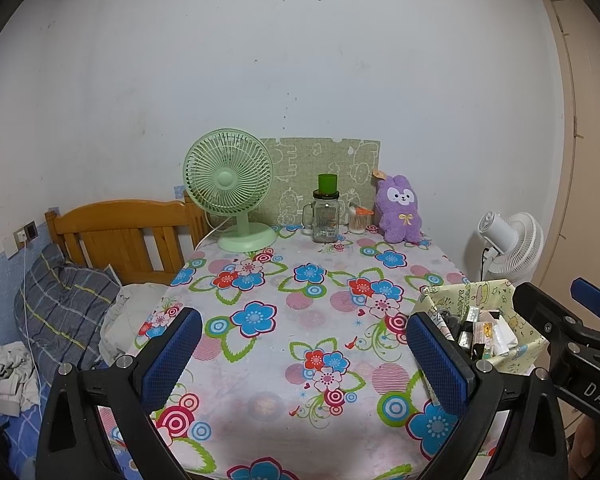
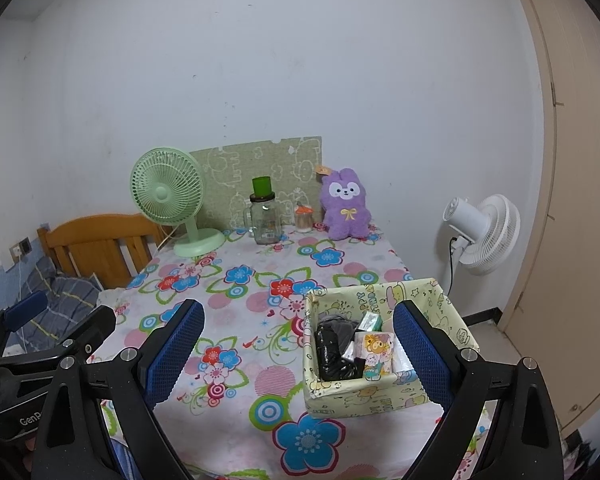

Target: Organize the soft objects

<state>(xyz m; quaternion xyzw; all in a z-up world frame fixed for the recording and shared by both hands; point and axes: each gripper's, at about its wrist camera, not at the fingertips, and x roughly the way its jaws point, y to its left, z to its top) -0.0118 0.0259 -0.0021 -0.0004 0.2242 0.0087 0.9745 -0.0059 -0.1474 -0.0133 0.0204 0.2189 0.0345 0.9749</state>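
Both the left gripper (image 1: 304, 352) and right gripper (image 2: 298, 354) hover spread wide, holding nothing. Bare flowered tablecloth (image 1: 284, 308) stretches ahead; the yellow box (image 2: 380, 396) sits at the right gripper's right finger, near the table edge.

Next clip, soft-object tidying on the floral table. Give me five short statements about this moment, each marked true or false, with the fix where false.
1. Both grippers are open and hold nothing: left gripper, right gripper. True.
2. The purple plush rabbit lies inside the yellow cartoon-print box. False: it sits upright at the table's far edge, by the wall.
3. The green desk fan stands left of the glass mug jar. True.
4. The yellow box is empty. False: it holds small packets and something black.
5. The white fan stands on the flowered tablecloth. False: it stands beyond the table's right side.
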